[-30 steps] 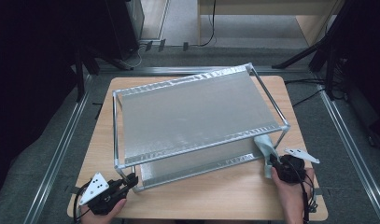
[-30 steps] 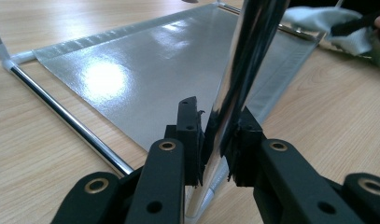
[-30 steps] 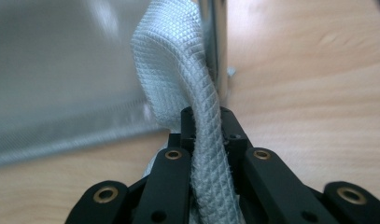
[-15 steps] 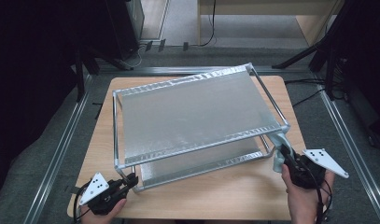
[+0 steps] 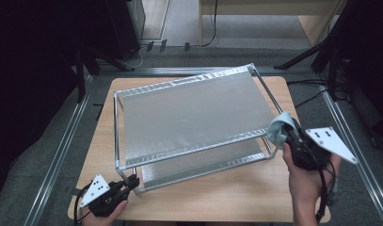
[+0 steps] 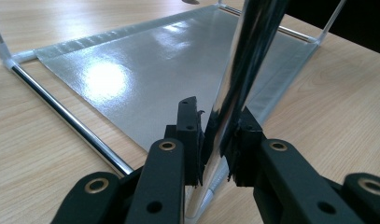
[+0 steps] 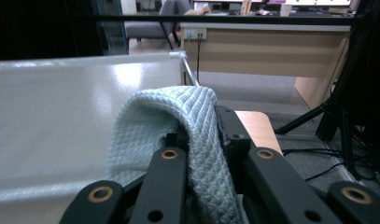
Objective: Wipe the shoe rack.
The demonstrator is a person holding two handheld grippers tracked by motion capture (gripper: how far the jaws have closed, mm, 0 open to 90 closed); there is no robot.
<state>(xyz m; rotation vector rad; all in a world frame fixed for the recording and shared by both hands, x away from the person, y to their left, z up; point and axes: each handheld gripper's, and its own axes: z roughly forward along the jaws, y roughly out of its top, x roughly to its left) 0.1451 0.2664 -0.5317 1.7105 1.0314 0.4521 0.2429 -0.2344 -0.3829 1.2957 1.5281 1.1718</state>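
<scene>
the right tool (image 5: 287, 133) pinches a soft, limp cloth (image 5: 277, 128) draped over its jaws. the left tool (image 5: 131, 181) clamps the rack's (image 5: 189, 113) slick, stiff chrome corner post (image 6: 246, 70), a sound hold for steadying.

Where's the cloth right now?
In the high view the pale blue cloth is pinched in the right gripper, at the right end of the metal rack's upper shelf, by its near corner.

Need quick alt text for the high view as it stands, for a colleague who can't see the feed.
A two-tier metal shelf rack stands on a wooden table. The right gripper holds a pale blue-green cloth at the top shelf's right edge. The left gripper is clamped on the rack's near-left corner post.
</scene>
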